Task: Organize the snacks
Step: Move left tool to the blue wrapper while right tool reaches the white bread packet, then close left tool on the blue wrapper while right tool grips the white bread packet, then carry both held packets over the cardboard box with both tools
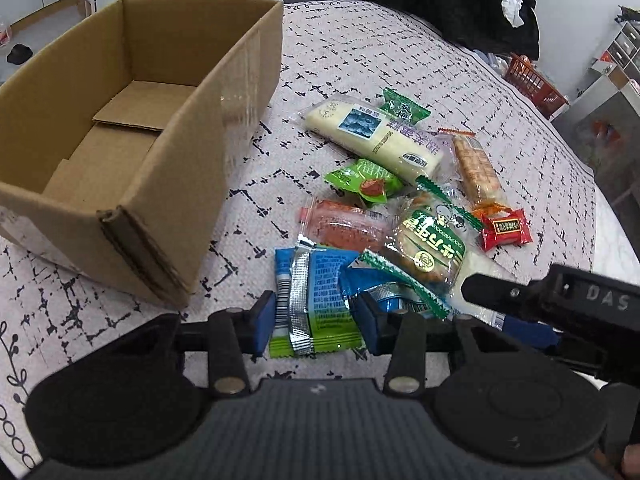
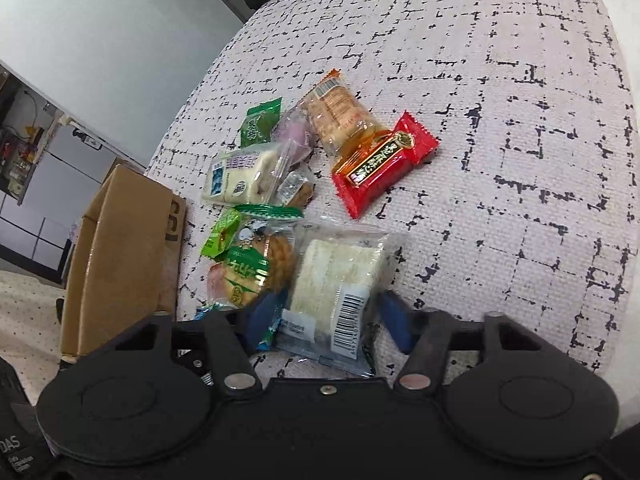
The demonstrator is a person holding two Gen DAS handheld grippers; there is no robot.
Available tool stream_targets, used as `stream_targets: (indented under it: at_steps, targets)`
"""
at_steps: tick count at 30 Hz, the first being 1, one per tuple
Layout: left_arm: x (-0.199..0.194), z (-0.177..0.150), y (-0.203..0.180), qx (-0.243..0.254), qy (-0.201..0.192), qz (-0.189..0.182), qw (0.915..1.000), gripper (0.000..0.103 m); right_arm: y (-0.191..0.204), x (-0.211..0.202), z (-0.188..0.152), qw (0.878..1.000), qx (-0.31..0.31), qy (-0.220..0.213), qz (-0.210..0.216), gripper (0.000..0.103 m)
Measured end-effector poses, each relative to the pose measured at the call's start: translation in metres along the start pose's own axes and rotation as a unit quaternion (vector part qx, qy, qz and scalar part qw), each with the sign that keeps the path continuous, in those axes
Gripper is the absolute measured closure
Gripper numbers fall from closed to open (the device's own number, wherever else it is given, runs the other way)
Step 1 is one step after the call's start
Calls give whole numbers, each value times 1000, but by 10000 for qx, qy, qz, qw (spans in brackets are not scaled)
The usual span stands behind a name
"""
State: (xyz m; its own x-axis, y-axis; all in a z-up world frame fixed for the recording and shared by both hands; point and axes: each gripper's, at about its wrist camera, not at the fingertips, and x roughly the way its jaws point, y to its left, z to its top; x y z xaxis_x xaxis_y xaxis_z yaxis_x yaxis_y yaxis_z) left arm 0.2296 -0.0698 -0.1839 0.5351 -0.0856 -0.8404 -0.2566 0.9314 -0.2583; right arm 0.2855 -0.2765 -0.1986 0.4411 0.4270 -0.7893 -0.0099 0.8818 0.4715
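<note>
**Snack sorting: two packets bracketed, carton empty**

Left to right, left wrist view. Open brown corrugated cardboard box (image 1: 120, 128): far left on the white cloth with black dash pattern (image 1: 360, 60), nothing inside. Left gripper (image 1: 316, 322): blue pads pressed against both long edges of a flat blue-and-green foil packet with silver back seam (image 1: 316, 300), which lies on the cloth just beside the box corner. Right gripper (image 2: 328, 318): blue pads straddle a clear-wrapped white sandwich cake (image 2: 340, 280); left pad appears to touch the wrapper, right pad stands just clear, so not yet pinched.

Handling note: close fully before lifting; wrappers are slick and crushable, so a light squeeze probably suffices. Lift straight up to avoid dragging the overlapping green-trimmed biscuit pack (image 1: 432, 240).

Legible writing: "DAS" on the gripper housing; a barcode on the cake wrapper, digits too small. Chinese characters on the red foil sweet (image 2: 380, 164), unread.
</note>
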Motion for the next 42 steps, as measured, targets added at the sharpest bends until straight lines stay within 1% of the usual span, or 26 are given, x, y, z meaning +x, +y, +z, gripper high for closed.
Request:
stream_targets:
  at_steps: [1,2,3,4,7,10,16,25,30,35,42]
  targets:
    - [-1,0,0,4,-16,-6,10000,64,-2,1,1,10000,75,22,-47,72]
    - [-2,0,0,2,-34,-16,10000,66,-6,0,2,9998,189,54,39,74]
    - [-4,0,1,-14,-39,-63,10000,68,-6,0,2,9997,225,82,101,78]
    - [-5,-1,2,-36,-39,-106,9999,69,-5,-2,2,9998,170,75,104,81]
    - [-11,-1,3,-52,-123,-185,9997,72,2,-10,-3,10000,-25,-7,79,88]
    - [-22,1,3,-37,-241,-308,9992,72,7,-20,-4,9998,-141,-129,55,90]
    - [-43,0,0,-14,-438,-571,9974,73,18,-44,-5,9987,-373,-339,-39,95]
    - [-76,-1,4,36,-758,-871,9933,73,37,-76,-21,9959,-573,-671,-194,98]
    - [-97,1,9,80,-999,-1009,9898,73,53,-93,-23,9937,-677,-866,-210,99]
    - [-117,7,13,112,-1296,-1045,9860,73,73,-110,-20,9908,-797,-1078,-177,99]
    - [-133,16,27,37,-1591,-1033,9818,73,108,-118,-15,9863,-1064,-1258,-76,100]
